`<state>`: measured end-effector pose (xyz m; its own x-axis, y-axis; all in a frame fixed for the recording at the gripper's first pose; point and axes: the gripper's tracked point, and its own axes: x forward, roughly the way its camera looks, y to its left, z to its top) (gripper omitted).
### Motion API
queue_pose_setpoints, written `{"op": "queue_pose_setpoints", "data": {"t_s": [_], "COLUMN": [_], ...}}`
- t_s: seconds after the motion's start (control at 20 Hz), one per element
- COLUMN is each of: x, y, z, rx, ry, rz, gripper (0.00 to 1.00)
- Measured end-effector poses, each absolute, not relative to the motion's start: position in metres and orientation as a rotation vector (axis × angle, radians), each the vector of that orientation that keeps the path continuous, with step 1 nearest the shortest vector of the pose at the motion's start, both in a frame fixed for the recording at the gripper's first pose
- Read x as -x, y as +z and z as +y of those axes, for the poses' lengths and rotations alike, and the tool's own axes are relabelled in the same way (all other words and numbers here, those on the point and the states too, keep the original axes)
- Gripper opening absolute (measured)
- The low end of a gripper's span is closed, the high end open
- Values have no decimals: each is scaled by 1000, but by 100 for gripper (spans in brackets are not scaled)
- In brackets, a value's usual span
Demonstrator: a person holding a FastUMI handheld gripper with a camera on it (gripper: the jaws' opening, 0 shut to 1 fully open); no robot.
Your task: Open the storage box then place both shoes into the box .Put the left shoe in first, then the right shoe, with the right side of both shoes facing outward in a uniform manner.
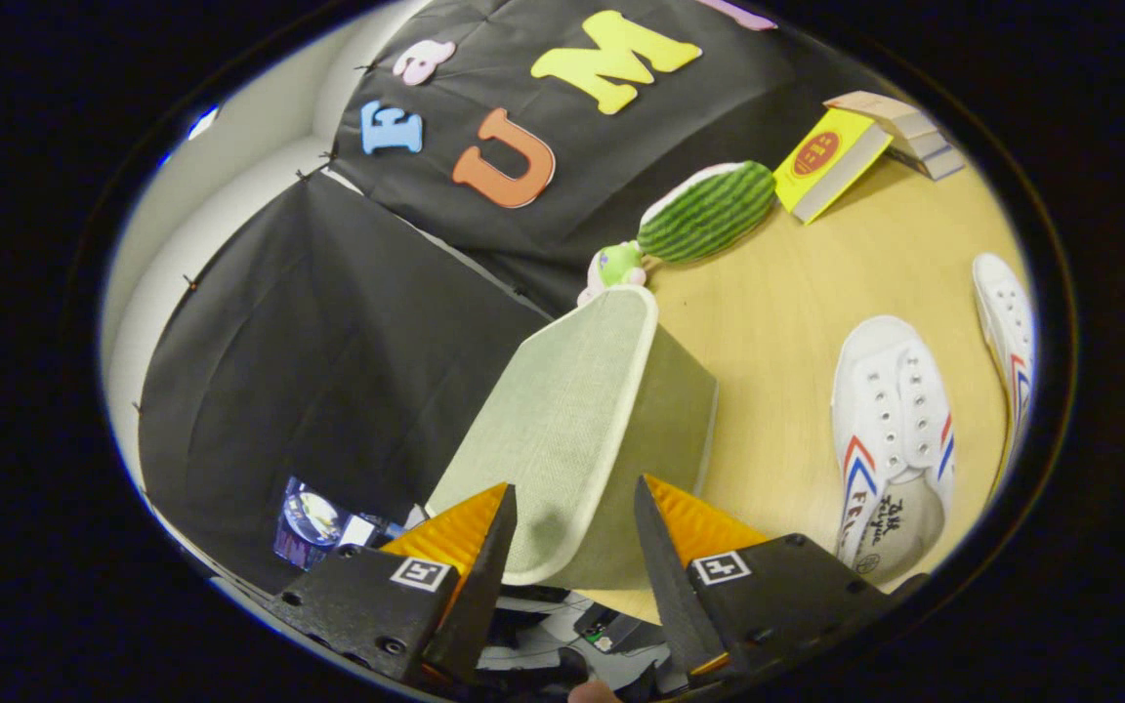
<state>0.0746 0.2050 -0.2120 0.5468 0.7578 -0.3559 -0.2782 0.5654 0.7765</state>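
Wooden tabletop (777, 322) carries our storage box (572, 430), its lid closed. Our gripper (572, 532), rolled sideways, holds its fingers apart at the box's near edge. Two white shoes (890, 430) lie beyond, beside the box.

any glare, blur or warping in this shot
Gripper view: fisheye warping tilts the scene and bends the wooden table edges; soft even light, no harsh glare; the pale green fabric storage box and the white canvas shoe with red and blue stripes look sharp; the open gripper fingers cast a faint shadow on the box.
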Motion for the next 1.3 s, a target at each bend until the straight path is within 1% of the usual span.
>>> {"op": "queue_pose_setpoints", "data": {"t_s": [0.1, 0.15, 0.25, 0.35, 0.4, 0.45, 0.6, 1.0, 1.3], "x": [-74, -75, -75, -77, -78, -79, -73, -76, -72], "y": [-215, -216, -214, -212, -204, -196, -170, -80, -47], "z": [211, 215, 215, 210, 208, 209, 212, 270, 336], "rx": [-798, -818, -849, -863, -872, -874, -828, -630, -387], "ry": [709, 719, 721, 710, 710, 717, 737, 845, 892], "rz": [784, 800, 816, 809, 793, 774, 735, 628, 589], "gripper": [71, 65, 48, 33, 29, 18, 5, 5, 5]}}
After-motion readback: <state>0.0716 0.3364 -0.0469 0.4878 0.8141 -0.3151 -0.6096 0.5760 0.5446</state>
